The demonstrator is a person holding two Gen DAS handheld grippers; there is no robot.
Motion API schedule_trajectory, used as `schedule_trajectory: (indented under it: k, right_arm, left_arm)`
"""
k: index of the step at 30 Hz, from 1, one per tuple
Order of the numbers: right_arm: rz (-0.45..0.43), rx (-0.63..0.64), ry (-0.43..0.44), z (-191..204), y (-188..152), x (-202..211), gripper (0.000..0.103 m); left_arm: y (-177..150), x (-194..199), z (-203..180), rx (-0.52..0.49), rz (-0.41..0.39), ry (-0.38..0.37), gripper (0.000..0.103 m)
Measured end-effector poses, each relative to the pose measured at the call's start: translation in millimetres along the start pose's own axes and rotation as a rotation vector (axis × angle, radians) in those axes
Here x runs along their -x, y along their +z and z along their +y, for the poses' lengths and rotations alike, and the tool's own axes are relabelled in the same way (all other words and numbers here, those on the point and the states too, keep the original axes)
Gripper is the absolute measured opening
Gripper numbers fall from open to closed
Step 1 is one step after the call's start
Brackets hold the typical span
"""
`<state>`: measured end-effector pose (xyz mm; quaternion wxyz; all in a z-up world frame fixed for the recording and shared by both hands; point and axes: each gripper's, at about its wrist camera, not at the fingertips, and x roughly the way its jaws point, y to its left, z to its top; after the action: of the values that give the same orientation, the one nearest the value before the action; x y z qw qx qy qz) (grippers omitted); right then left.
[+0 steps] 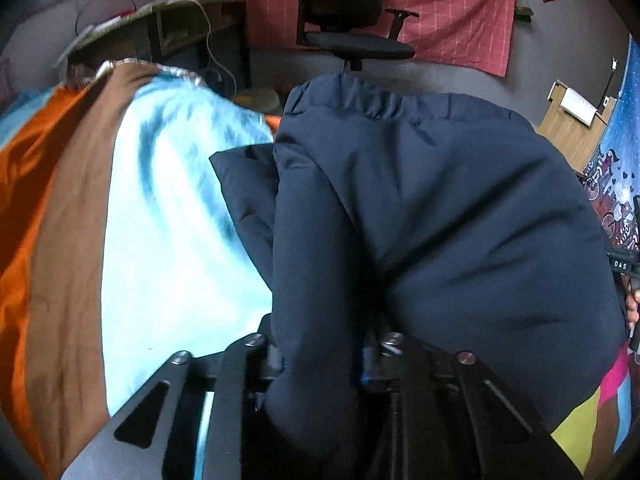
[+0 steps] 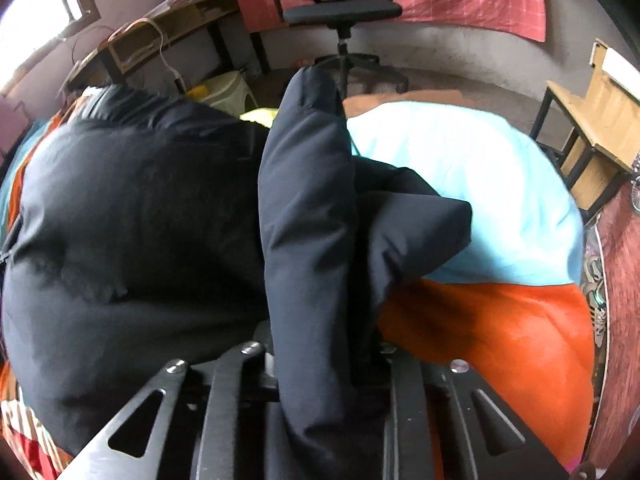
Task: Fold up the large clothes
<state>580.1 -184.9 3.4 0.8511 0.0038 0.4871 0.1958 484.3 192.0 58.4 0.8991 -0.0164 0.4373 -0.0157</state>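
Note:
A puffy navy jacket (image 1: 460, 200) lies on a bed with a light blue, brown and orange cover (image 1: 168, 220). My left gripper (image 1: 320, 356) is shut on a thick fold of the jacket, which bulges up between its jaws and hides the fingertips. In the right wrist view the same jacket (image 2: 132, 216) spreads to the left, and my right gripper (image 2: 320, 352) is shut on another padded fold (image 2: 308, 208) that stands up between its jaws. A jacket corner drapes right over the blue and orange cover (image 2: 480, 184).
A black office chair (image 1: 352, 20) stands beyond the bed before a red checked cloth (image 1: 452, 8). A cluttered desk (image 1: 172, 20) is at the back left. A wooden table (image 2: 600, 120) stands to the right. A pale stool (image 2: 228, 88) sits beyond the bed.

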Motion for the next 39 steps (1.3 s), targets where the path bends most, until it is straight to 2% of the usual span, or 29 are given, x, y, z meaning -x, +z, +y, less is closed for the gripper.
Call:
schedule_trajectory:
  k: [3,9,13,21,30,39]
  right_arm:
    - [-0.016,-0.034,0.009,-5.7,1.7,11.2,0.016]
    - [-0.073,-0.066,0.042,-18.0,-6.4,35.2,0.015]
    - [-0.103,-0.059,0.059,-11.2,2.4,50.3,0.015]
    - [-0.154,-0.066,0.118,-2.2,18.4,83.7,0.013]
    - [-0.185,-0.018,0.133,11.7,16.8,116.4,0.013]
    - [-0.197,0.01,0.125,17.2,8.0,145.6,0.013]
  left_arm:
    - [-6.3,8.5,-8.5,-0.028,-0.024,0.019,0.016]
    - [-11.2,16.6,-17.0,-0.027,-0.05,0.003,0.014]
    - [0.2,22.0,-10.3,0.018,-0.055,-0.041,0.013]
    - [15.5,41.4,-4.9,0.067,-0.095,-0.055,0.012]
    - [22.7,72.4,-3.9,0.072,-0.134,-0.067,0.012]
    - [13.3,96.8,-13.3,0.035,-0.146,-0.076,0.012]
